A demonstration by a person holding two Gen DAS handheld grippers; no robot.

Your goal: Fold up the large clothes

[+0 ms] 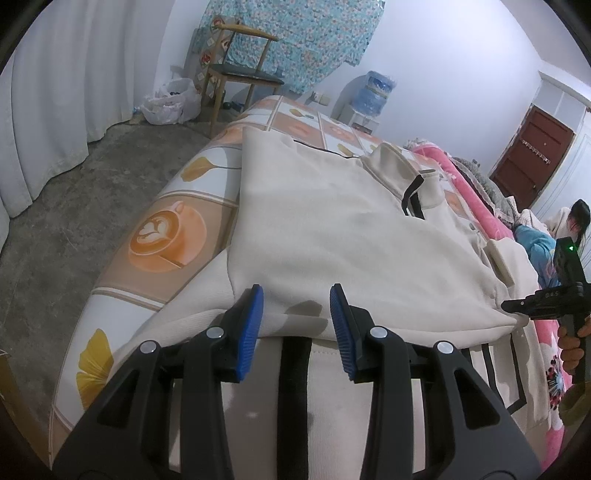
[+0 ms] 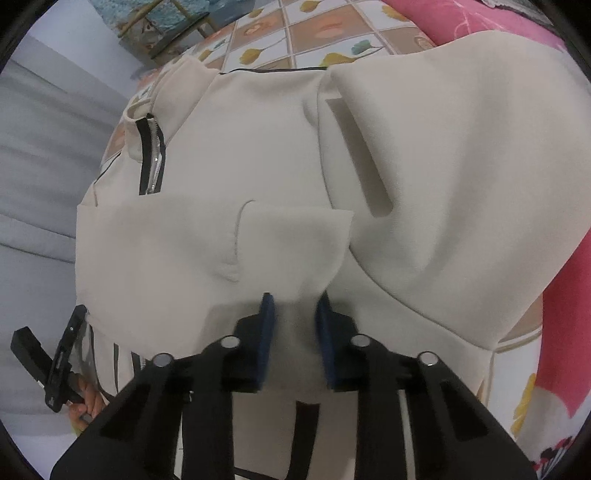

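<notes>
Left gripper (image 1: 296, 295) stands spread over the cream jacket (image 1: 332, 229), right gripper (image 2: 294, 306) pinching its fabric, on the patterned bedsheet (image 1: 166, 229); pink blanket (image 2: 561, 332) at right.

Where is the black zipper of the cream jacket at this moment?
In the right wrist view the black zipper is at upper left, on the cream jacket, below its collar, near the patterned bed sheet.

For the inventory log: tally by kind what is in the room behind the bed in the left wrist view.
Wooden chair: 1
Water dispenser bottle: 1
White plastic bag: 1
Brown door: 1
Total: 4
</notes>
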